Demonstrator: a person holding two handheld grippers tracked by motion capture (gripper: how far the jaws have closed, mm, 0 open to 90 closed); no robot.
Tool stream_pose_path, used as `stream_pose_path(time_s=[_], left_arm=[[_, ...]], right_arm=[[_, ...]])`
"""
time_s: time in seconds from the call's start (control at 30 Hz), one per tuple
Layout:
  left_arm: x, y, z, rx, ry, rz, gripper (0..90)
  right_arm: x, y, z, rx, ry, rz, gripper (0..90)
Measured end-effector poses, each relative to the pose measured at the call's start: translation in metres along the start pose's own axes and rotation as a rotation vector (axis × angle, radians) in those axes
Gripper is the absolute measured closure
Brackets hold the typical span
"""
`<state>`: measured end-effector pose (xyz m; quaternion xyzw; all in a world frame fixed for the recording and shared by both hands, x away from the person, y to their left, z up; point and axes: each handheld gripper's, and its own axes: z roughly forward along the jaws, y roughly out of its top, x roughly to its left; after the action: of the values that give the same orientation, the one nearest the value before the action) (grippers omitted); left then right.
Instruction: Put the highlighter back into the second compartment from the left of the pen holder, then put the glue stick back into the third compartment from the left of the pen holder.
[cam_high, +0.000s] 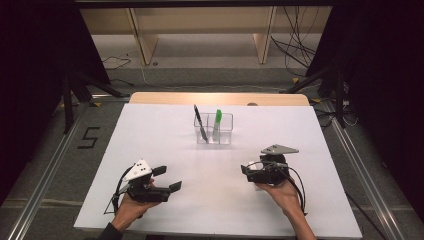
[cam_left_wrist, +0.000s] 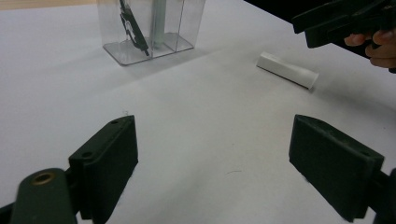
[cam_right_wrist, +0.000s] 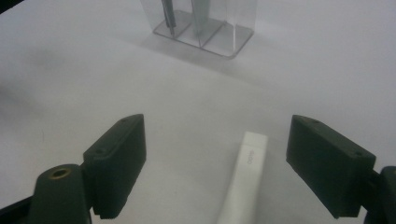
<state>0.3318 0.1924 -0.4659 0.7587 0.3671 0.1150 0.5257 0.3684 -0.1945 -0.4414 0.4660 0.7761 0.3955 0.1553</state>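
Note:
A clear plastic holder (cam_high: 214, 131) with compartments stands at the table's far middle. A black pen (cam_high: 200, 122) and a green marker (cam_high: 218, 117) stand in it. A white stick-shaped object (cam_right_wrist: 243, 179) lies flat on the table between the jaws of my right gripper (cam_right_wrist: 215, 158), which is open with neither pad touching it. From the left gripper view the same white object (cam_left_wrist: 287, 69) lies just below the right gripper (cam_left_wrist: 327, 23). My left gripper (cam_high: 167, 178) rests at the near left, open, with only bare table between its jaws (cam_left_wrist: 212, 158).
The white table top (cam_high: 165, 135) has a wooden strip along its far edge. Metal rails run down the floor on both sides, and table legs and cables stand beyond the far edge.

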Motion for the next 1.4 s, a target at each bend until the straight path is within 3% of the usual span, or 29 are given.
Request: stream_pose_path(time_s=[0.8, 1.4], left_arm=[[0.001, -0.002, -0.002, 0.004, 0.01, -0.006, 15.0], [0.0, -0.002, -0.002, 0.009, 0.011, 0.003, 15.0]], right_arm=[[0.005, -0.021, -0.001, 0.037, -0.005, 0.001, 20.3], [0.006, -0.043, -0.003, 0.071, -0.046, 0.002, 23.9]])
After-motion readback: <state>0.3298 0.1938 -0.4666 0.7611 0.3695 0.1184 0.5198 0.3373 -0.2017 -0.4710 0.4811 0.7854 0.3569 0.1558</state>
